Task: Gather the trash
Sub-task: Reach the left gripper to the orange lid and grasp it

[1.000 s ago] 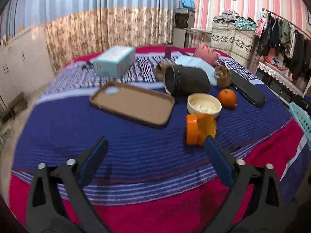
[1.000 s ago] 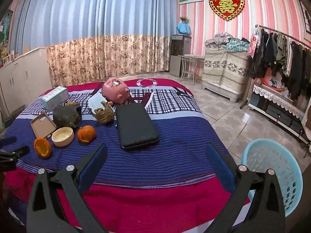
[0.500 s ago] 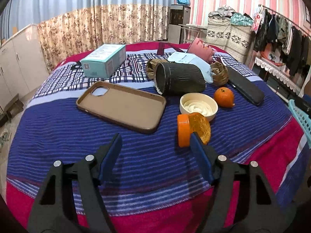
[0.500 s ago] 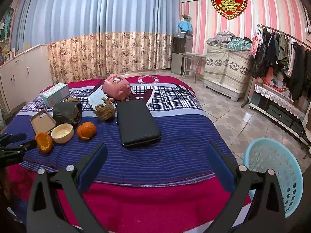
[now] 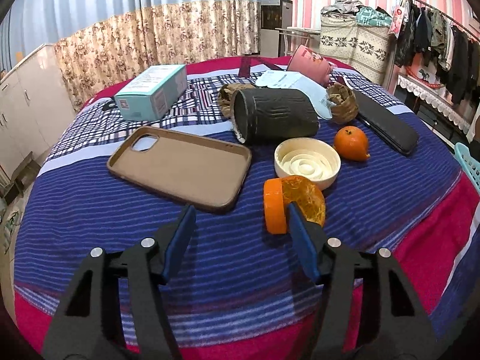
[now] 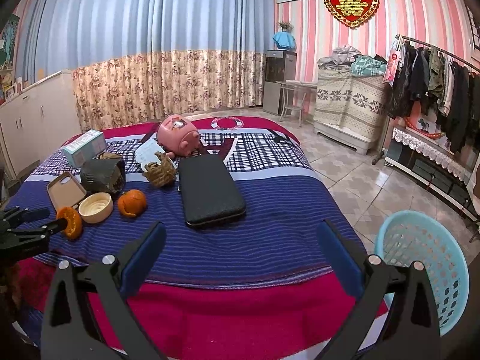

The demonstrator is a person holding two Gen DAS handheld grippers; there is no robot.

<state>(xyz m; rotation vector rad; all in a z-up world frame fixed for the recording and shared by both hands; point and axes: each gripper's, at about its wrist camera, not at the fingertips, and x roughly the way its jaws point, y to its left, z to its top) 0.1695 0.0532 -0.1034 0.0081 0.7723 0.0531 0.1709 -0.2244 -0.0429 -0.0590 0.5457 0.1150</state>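
While the left claw (image 5: 241,214) hangs low over the near part of the bed (image 5: 90,210), its two blue pads are partly spread and hold nothing between them. The right pad (image 5: 300,234) stands just in front of an orange peel (image 5: 292,204), so I cannot tell if it touches the peel or is only near it. The left pad (image 5: 180,237) is over bare blanket, near the close edge of a brown phone case (image 5: 180,165). The peel lies on the blue striped blanket, just near of a cream bowl (image 5: 307,163), and it looks touching the bowl's rim. To the right of the bowl sits a second orange peel piece (image 5: 351,144), which looks almost whole. Behind the bowl a dark cylinder (image 5: 274,120) lies on its side, and far left of it stands a teal box (image 5: 153,91).

In the right wrist view, the right claw (image 6: 241,246) is spread wide and empty, over the near red edge of the bed. Beyond it a black wallet (image 6: 210,190) lies flat on the blanket, well apart from the pads. A light blue basket (image 6: 426,267) stands on the tiled floor to the right of the bed, near the right finger. In this view the left claw's tip (image 6: 60,225) appears at the far left, right against the peel (image 6: 72,222).
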